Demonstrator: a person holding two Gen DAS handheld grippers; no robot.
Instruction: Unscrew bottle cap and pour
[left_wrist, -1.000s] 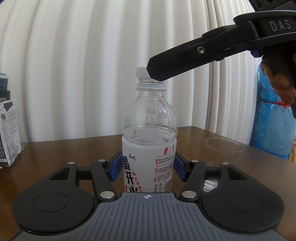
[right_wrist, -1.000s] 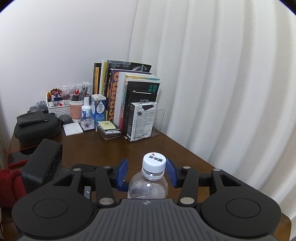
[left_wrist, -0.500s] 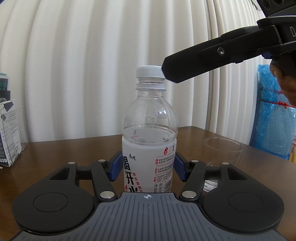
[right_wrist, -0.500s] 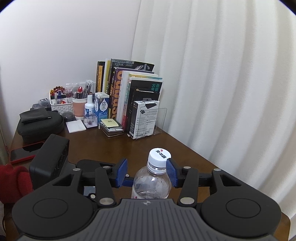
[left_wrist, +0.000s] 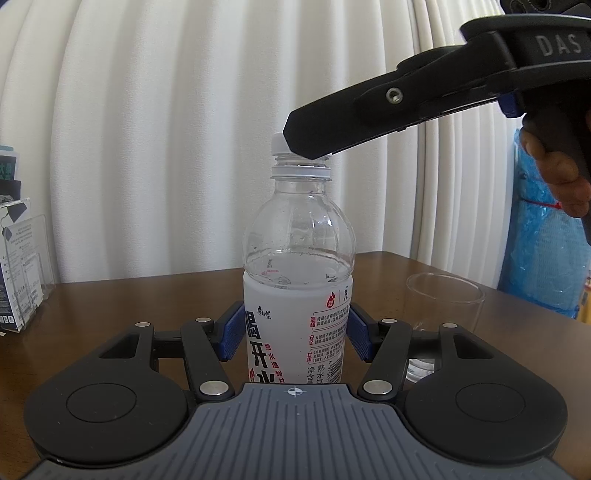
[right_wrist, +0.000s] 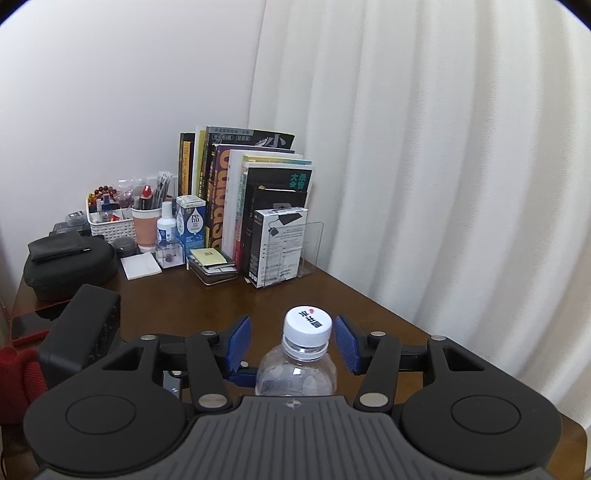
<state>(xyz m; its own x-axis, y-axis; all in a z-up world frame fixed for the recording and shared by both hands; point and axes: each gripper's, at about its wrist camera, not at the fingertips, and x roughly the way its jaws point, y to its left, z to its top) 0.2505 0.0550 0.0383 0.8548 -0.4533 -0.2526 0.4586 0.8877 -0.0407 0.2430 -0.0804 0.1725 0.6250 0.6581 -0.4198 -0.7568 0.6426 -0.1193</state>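
A clear water bottle (left_wrist: 299, 280) with a white label stands upright on the brown table (left_wrist: 147, 295). My left gripper (left_wrist: 295, 334) is shut on its labelled body with the blue pads. Its white cap (right_wrist: 307, 326) sits on the neck. My right gripper (right_wrist: 291, 343) is open, its blue pads on either side of the cap with small gaps. In the left wrist view one right finger (left_wrist: 354, 122) covers most of the cap (left_wrist: 277, 144). An empty clear glass (left_wrist: 443, 306) stands right of the bottle.
Books (right_wrist: 243, 184), a white box in a clear stand (right_wrist: 280, 247), a basket of small items (right_wrist: 110, 218) and a black case (right_wrist: 66, 266) stand at the table's far left. A white curtain (right_wrist: 443, 184) hangs behind. A blue plastic bag (left_wrist: 546, 258) is beyond the glass.
My right gripper rose off the cap, then came back down around it, pads now level with the cap. The left gripper and bottle have not moved.
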